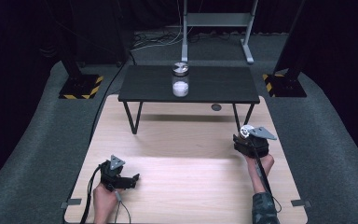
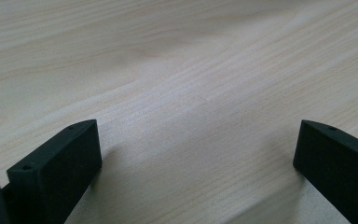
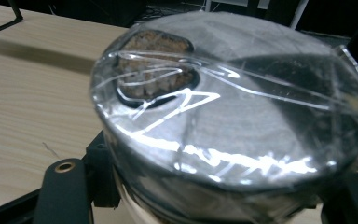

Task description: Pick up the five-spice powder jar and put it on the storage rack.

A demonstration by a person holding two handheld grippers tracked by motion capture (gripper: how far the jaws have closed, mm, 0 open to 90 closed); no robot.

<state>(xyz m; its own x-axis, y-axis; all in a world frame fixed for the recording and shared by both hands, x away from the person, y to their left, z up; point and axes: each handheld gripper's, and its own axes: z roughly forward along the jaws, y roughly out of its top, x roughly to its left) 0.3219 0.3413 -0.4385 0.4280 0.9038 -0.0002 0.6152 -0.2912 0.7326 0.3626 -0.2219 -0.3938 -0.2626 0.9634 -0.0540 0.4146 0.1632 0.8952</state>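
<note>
My right gripper [image 1: 248, 140] is shut on a jar [image 1: 246, 132] with a shiny silver lid, held a little above the right side of the wooden table [image 1: 182, 158]. In the right gripper view the lid [image 3: 242, 116] sits close up between the two black jaws of the right gripper [image 3: 209, 186], with the jar's body hidden below it. A second jar [image 1: 180, 83], clear glass with white contents and a silver lid, stands upright on the low black table [image 1: 223, 86] at the back. My left gripper [image 1: 131, 179] rests low at the front left. In its own view the left gripper [image 2: 198, 135] is open, with only bare wood between the jaws.
The low black table stands on thin metal legs [image 1: 133, 116] on the far part of the wooden table. A small round grey disc [image 1: 216, 107] lies near its front edge. Dark posts on striped bases [image 1: 81, 86] [image 1: 284, 84] flank it on the floor.
</note>
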